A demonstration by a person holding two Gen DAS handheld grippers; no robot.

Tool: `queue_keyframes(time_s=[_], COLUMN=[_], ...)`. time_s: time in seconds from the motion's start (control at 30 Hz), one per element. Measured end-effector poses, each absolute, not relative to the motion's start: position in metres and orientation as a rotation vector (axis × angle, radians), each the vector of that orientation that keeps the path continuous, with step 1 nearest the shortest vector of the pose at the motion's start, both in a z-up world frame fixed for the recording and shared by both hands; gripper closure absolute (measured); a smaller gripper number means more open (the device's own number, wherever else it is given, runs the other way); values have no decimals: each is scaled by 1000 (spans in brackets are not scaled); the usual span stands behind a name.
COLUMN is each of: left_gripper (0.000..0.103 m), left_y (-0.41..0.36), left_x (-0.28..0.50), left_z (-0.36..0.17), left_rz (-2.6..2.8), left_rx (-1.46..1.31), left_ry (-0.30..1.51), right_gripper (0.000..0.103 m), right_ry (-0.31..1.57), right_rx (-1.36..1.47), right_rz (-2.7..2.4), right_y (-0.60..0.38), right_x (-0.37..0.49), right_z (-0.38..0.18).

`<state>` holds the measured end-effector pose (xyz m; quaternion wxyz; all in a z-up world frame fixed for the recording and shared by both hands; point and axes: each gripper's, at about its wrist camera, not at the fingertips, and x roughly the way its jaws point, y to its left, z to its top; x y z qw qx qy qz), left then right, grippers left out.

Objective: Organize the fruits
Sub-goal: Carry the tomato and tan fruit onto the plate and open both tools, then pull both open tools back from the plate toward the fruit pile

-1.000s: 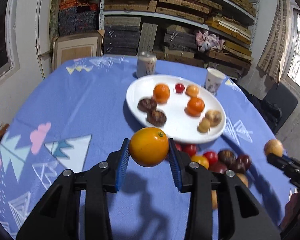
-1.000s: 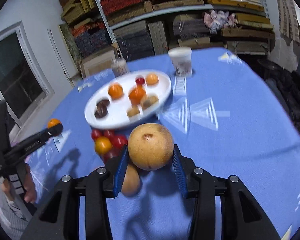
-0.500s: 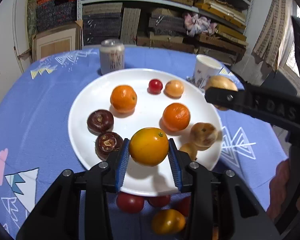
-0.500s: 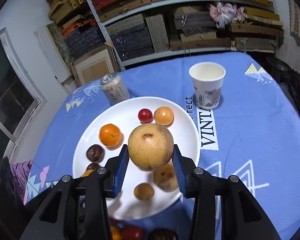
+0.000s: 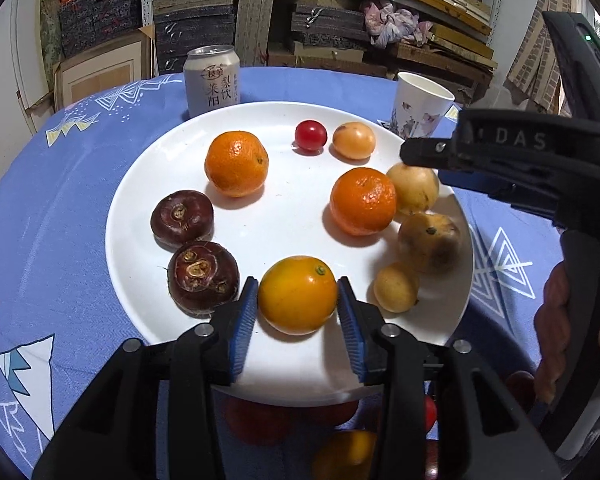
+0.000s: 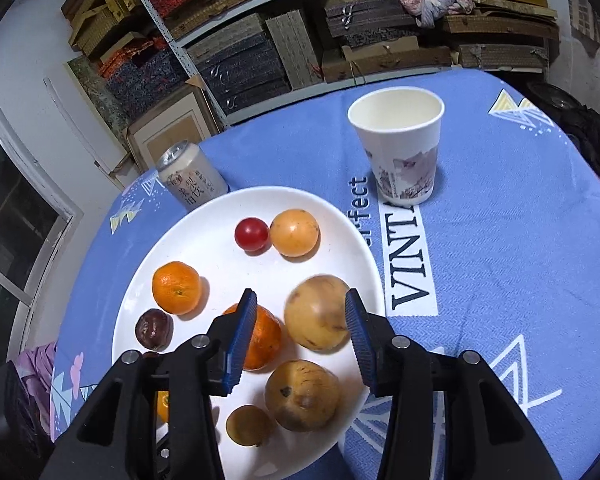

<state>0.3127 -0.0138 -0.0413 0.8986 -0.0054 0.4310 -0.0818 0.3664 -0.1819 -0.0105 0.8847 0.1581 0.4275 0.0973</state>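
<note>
A white plate (image 5: 284, 208) (image 6: 204, 248) on the blue cloth holds two mandarins, two dark chestnut-like fruits, a cherry tomato (image 5: 310, 136) and several yellow-brown fruits. My left gripper (image 5: 297, 286) is low over the plate's near edge. Its jaws are opening around an orange (image 5: 297, 296), which rests on the plate with a thin gap at each pad. My right gripper (image 6: 301, 298) is over the plate's right side, its jaws also opening. A pale round fruit (image 6: 318, 312) (image 5: 414, 188) lies between them, clear of the left pad and close against the right pad.
A drink can (image 5: 212, 80) and a paper cup (image 5: 420, 108) stand just behind the plate. Loose tomatoes and another fruit (image 5: 260, 420) lie on the cloth under my left gripper. A person's hand (image 5: 552, 320) holds the right gripper's handle. Packed shelves fill the back.
Both grippers moved in over the plate and came down. The left jaws spread off the orange, which now sits on the plate. The right jaws widened and the pale fruit dropped lower.
</note>
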Motion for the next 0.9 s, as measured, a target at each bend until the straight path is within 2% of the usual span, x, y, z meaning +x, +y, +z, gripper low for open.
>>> queue_keyframes(time_s=[0.1,0.17,0.23,0.3,0.37,0.47,0.63,0.9], left_gripper=[46,35,24,18,16,14,13,10], left_y=[-10,-4,5,19,34,52,59,28], left_x=[307,300,291,280,265,236,203,182], left_z=[-35,-27,-16,-2,7,7,-18,-25], left_rz=[-172,-157,-129,-98,-73,-42,2,3], left_rx=[-22,-24,-32,-61,-98,-137,-155,-17], left_ry=[876,853,810,767,740,722,799,766], right_gripper=[52,36,27,19,7,5,5,3], right_ry=[862,824,768,715,659,626,719,607], right_rx=[363,389,411,401,378,334,337,318], right_rz=[225,245,270,290,265,222,128,19], right_y=[-186,-189,-192,-196,-203,-218,-241,-253], right_x=[358,346,325,295,261,219,181,162], right_z=[5,21,41,55,59,42,-8,5])
